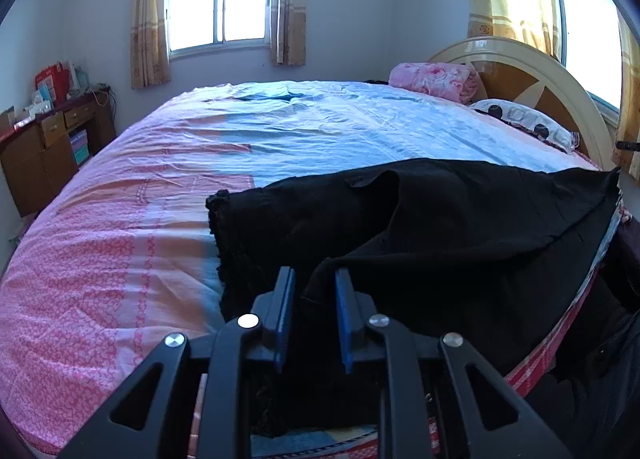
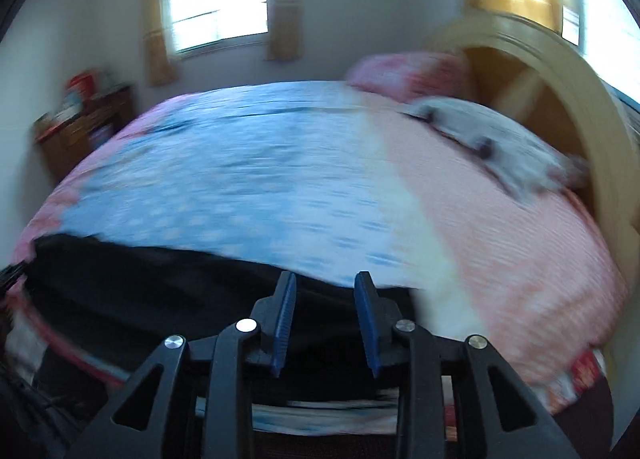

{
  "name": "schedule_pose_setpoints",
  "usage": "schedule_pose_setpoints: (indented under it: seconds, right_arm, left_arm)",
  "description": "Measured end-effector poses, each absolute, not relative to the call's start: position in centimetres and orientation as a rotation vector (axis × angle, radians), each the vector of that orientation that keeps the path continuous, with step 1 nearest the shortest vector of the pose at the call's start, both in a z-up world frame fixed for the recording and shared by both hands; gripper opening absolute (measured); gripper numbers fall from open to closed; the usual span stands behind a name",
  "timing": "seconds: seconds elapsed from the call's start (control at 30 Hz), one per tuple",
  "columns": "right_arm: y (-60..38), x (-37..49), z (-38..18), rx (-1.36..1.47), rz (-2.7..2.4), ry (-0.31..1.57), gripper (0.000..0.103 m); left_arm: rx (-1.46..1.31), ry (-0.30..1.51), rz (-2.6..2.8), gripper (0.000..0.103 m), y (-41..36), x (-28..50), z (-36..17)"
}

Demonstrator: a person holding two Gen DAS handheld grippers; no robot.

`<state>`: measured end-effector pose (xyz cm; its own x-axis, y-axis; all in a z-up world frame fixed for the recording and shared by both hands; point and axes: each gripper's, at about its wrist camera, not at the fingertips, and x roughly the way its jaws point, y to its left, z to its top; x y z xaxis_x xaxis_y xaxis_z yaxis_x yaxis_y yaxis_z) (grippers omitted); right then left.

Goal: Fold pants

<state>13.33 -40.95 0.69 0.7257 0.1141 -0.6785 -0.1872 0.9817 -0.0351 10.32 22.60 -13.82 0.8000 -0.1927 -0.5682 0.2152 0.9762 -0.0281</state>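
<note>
A wooden cabinet (image 1: 48, 147) stacked with boxes stands against the wall beyond the bed's far left corner, and a curtained window (image 1: 218, 5) is behind the bed. The bed (image 1: 120, 239), covered in a pink and pale-blue sheet, carries the black pants (image 1: 440, 227) along its near edge, rumpled, with a frilled hem (image 1: 218, 235) toward the left and the cloth running off toward the near right corner. The left gripper (image 1: 315, 279) sits at that near edge with its blue-padded fingers (image 1: 286, 299) a narrow gap apart and black fabric lying between them; whether the pads actually press the cloth cannot be told. The right wrist view is blurred, but the right gripper (image 2: 325, 283) seems to have its fingers spread, over the pants' edge with nothing pinched. A pink folded quilt (image 1: 436, 79), a patterned pillow (image 1: 524, 121) and the curved headboard (image 1: 560, 99) lie at the right end.
</note>
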Motion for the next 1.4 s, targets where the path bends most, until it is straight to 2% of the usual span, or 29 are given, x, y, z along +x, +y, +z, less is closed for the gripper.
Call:
schedule_pose_setpoints:
  seconds: [0.27, 0.4, 0.7, 0.77, 0.8, 0.83, 0.9, 1.2, 1.4]
  right_arm:
    - [-17.8, 14.0, -9.4, -0.462, 0.587, 0.831, 0.044]
    - [-12.7, 13.1, -13.2, -0.619, 0.628, 0.773, 0.044]
    - [-11.1, 14.1, -16.8, -0.78, 0.59, 0.773, 0.044]
    - [-11.3, 14.7, -17.5, -0.797, 0.583, 0.794, 0.034]
    - [-11.4, 14.9, -17.7, -0.801, 0.588, 0.807, 0.018]
    - [-11.5, 15.0, -17.8, -0.793, 0.606, 0.822, 0.01]
    - [-11.6, 15.1, -17.7, -0.782, 0.617, 0.83, 0.004]
    - [-14.1, 11.0, -12.6, -0.693, 0.725, 0.817, 0.003]
    - [-13.4, 9.4, -17.7, -0.761, 0.767, 0.924, 0.003]
  left_arm:
    - [0.131, 0.573, -0.217, 0.018, 21.4, 9.5, -13.6]
    - [0.177, 0.578, -0.233, 0.018, 20.8, 9.1, -13.7]
    - [0.254, 0.594, -0.244, 0.018, 20.1, 9.5, -14.7]
    - [0.289, 0.585, -0.243, 0.018, 19.8, 9.6, -14.7]
    - [0.308, 0.581, -0.241, 0.016, 19.6, 9.6, -14.6]
    - [0.329, 0.576, -0.237, 0.016, 19.4, 9.6, -14.5]
    - [0.368, 0.565, -0.236, 0.015, 19.3, 9.5, -14.0]
    - [0.435, 0.555, -0.276, 0.014, 20.6, 6.3, -12.2]
    - [0.455, 0.612, -0.289, 0.013, 20.0, 4.8, -14.8]
